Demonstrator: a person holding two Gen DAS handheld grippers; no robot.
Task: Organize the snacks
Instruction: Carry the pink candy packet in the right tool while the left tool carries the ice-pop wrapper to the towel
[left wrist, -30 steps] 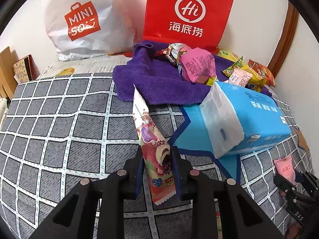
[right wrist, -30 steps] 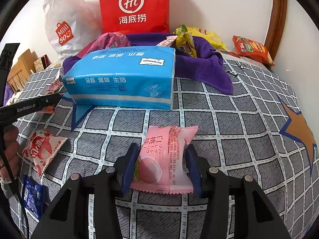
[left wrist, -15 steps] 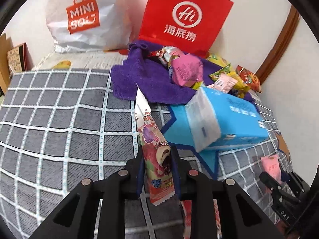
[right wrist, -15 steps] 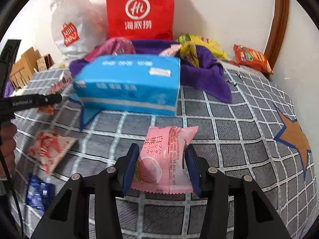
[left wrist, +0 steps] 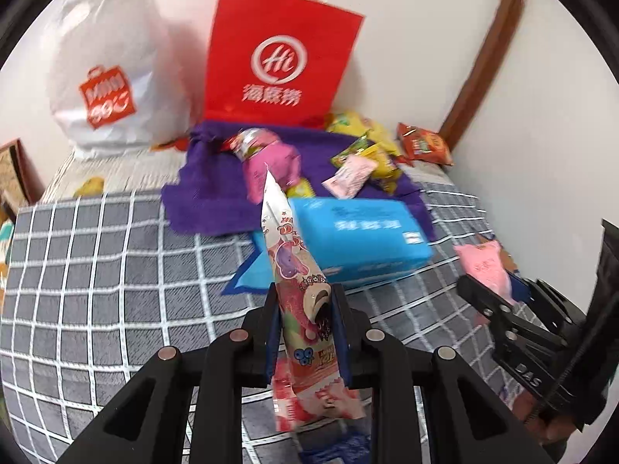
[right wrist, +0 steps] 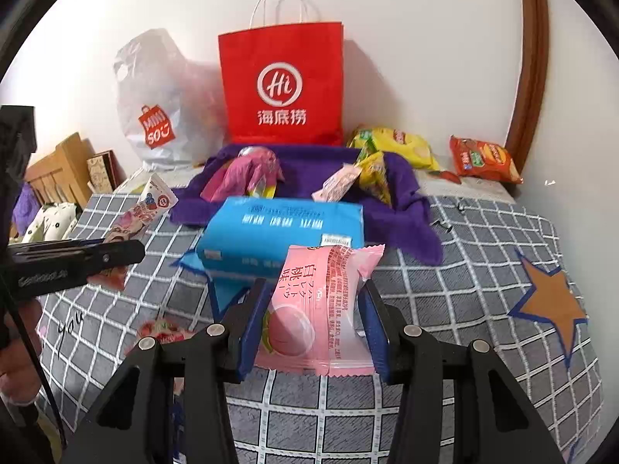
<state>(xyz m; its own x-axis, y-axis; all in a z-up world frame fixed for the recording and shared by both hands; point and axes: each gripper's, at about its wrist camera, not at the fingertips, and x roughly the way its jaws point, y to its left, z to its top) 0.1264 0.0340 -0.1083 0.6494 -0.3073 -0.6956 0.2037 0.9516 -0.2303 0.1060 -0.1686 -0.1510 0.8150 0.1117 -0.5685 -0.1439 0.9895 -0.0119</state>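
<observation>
Between the left gripper's closed jaws, a long cartoon-printed snack packet stands on edge, held above the checked blanket. Right gripper clamps a pink peach-print packet by its sides. Both probably head for the snack pile on the purple towel, past the blue tissue pack.

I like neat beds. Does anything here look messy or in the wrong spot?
Yes. The purple towel is rumpled, with snack packets heaped on it, and the blue tissue pack lies askew across its front edge. An orange chip bag sits apart by the wall.
</observation>
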